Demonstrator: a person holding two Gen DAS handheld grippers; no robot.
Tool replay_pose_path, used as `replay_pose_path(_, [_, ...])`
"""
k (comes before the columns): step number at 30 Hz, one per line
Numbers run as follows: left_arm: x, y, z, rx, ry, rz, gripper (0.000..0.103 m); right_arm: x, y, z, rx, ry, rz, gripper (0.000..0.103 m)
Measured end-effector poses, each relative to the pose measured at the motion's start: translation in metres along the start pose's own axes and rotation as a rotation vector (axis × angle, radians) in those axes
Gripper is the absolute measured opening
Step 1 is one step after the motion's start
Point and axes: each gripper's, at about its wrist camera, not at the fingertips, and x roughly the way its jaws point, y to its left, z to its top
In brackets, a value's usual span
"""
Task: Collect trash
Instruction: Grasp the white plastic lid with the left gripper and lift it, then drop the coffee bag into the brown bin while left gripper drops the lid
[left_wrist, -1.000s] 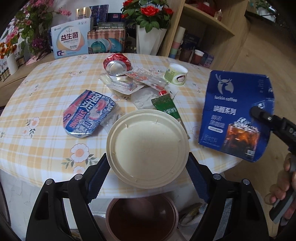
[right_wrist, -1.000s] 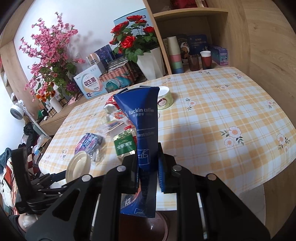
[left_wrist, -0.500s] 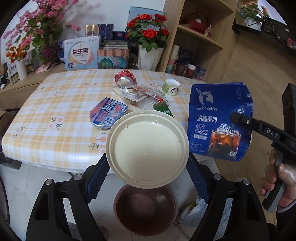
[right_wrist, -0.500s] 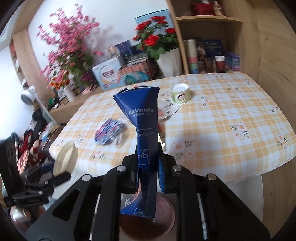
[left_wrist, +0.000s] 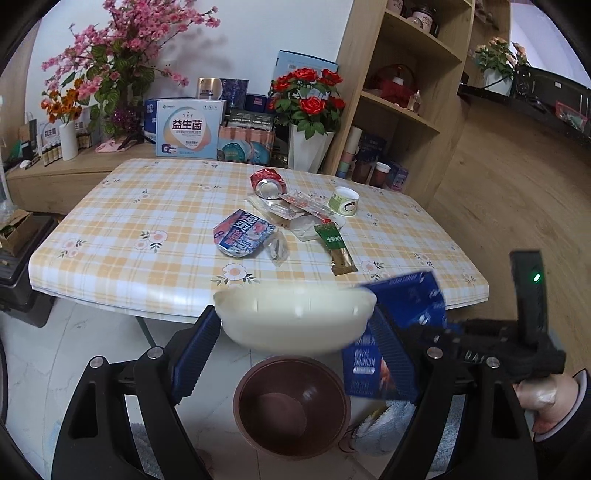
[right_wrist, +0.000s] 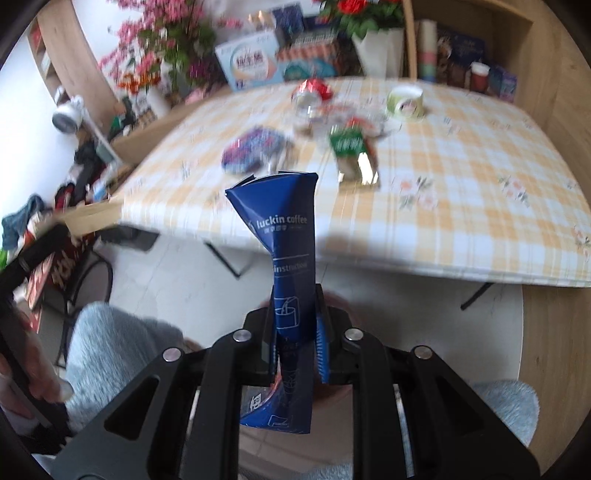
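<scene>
Directly below both tongs sits the brown bin (left_wrist: 293, 404): the left tongs (left_wrist: 295, 325), spread wide, grip the pale lid (left_wrist: 293, 317) by its rim, and the right tongs (right_wrist: 295, 332), nearly closed, pinch the blue coffee pouch (right_wrist: 286, 236) standing upright along them. Both views are motion-blurred, the pouch's lower end is cut off behind the tongs, and farther off more wrappers (left_wrist: 243, 232) lie on the bench (left_wrist: 155, 206).

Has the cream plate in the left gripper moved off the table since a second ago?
Yes. The cream plate, then over the table edge, has come back off it and now hangs above the brown bin on the floor.
</scene>
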Motion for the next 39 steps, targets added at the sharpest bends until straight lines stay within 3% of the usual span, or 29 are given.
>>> replay_pose_path(3, [0.009, 0.008, -0.003, -0.025, 0.012, -0.007, 0.079, 0.026, 0.001, -0.009, -0.004, 0.066, 0.008, 0.019])
replay_pose_path(7, [0.033, 0.015, -0.007, -0.048, 0.073, -0.047, 0.067, 0.064, -0.001, -0.019, 0.002, 0.155, 0.012, 0.019])
replay_pose_path(12, [0.052, 0.018, -0.004, -0.068, 0.096, -0.069, 0.067, 0.107, -0.004, -0.031, 0.024, 0.238, 0.014, 0.019])
replay_pose_path(19, [0.059, 0.029, -0.002, -0.087, 0.104, -0.019, 0.068, 0.137, -0.013, -0.040, 0.065, 0.301, 0.031, 0.023])
replay_pose_path(21, [0.060, 0.032, -0.003, -0.085, 0.109, -0.007, 0.068, 0.139, -0.014, -0.040, 0.081, 0.298, 0.038, 0.039])
replay_pose_path(25, [0.060, 0.032, -0.004, -0.074, 0.111, 0.011, 0.071, 0.132, -0.012, -0.035, 0.073, 0.268, 0.046, 0.050])
replay_pose_path(30, [0.056, 0.028, -0.002, -0.055, 0.094, 0.023, 0.076, 0.110, -0.015, -0.021, 0.092, 0.178, 0.039, 0.090])
replay_pose_path(33, [0.054, 0.026, -0.001, -0.047, 0.086, 0.028, 0.082, 0.091, -0.018, -0.011, 0.093, 0.111, 0.013, 0.097])
replay_pose_path(39, [0.050, 0.022, 0.002, -0.020, 0.057, 0.044, 0.096, 0.057, -0.024, 0.014, 0.066, -0.007, -0.034, 0.097])
